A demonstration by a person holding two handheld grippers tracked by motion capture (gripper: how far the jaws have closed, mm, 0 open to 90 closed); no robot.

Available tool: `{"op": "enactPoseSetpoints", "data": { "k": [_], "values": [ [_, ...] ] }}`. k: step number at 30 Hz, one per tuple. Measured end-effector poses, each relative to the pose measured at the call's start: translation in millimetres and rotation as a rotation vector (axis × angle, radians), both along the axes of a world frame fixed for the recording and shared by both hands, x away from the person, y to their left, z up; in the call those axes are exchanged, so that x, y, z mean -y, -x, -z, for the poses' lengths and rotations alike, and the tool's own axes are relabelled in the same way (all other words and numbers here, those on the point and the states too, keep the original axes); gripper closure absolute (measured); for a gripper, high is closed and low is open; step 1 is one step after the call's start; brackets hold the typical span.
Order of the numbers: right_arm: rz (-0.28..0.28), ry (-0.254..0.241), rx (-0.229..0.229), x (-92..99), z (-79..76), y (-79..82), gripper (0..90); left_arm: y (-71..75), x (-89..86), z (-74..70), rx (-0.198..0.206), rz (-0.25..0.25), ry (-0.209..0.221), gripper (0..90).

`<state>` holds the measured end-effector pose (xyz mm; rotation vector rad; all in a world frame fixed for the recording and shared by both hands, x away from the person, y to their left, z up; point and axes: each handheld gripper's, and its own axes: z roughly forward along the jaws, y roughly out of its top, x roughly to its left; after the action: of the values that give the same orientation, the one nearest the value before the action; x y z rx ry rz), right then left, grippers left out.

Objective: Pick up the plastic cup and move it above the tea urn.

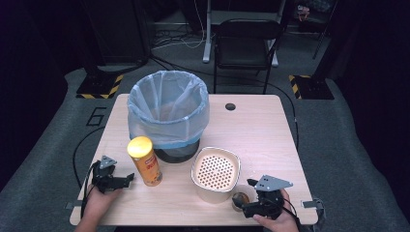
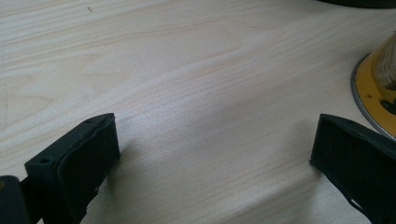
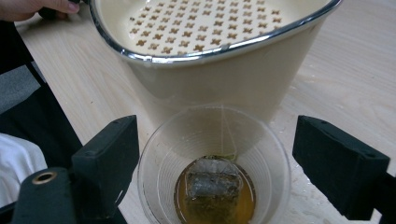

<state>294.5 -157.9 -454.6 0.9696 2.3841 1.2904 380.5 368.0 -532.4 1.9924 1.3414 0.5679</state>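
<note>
Right gripper view: right tongs [image 3: 215, 163] apart around the cup [image 3: 215, 172], strainer bin [image 3: 219, 60] just behind; left tongs [image 2: 210, 158] apart

The pale wooden table [image 1: 261, 130] is brightly lit from overhead; the surrounding floor and far corners fall into near darkness. Soft shadows sit beneath the black left gripper [image 2: 212, 154]. The high view is slightly soft. Mild glare marks the clear plastic cup [image 3: 215, 163]; its near rim blurs.

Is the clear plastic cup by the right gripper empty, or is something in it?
Not empty. The clear plastic cup stands upright with shallow amber liquid and a tea bag at its bottom; most of the cup is unfilled.
</note>
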Motion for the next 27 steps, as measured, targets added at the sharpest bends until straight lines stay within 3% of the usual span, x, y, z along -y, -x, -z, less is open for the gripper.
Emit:
{"op": "enactPoseSetpoints", "data": {
  "k": [9,18,23,27],
  "values": [
    [-0.005,0.08,-0.017,-9.7,20.2,2.4,15.4,0.0,0.0,0.0,-0.001,0.0,0.0,0.8],
    [0.002,0.091,0.023,-9.1,25.6,2.6,21.1,0.0,0.0,0.0,0.0,0.0,0.0,0.8],
    [-0.009,0.089,0.009,-9.3,27.4,2.5,21.8,0.0,0.0,0.0,-0.001,0.0,0.0,0.8],
    [-0.012,0.114,0.015,-11.1,29.8,3.2,25.4,0.0,0.0,0.0,-0.001,0.0,0.0,0.8]
  ]
}}
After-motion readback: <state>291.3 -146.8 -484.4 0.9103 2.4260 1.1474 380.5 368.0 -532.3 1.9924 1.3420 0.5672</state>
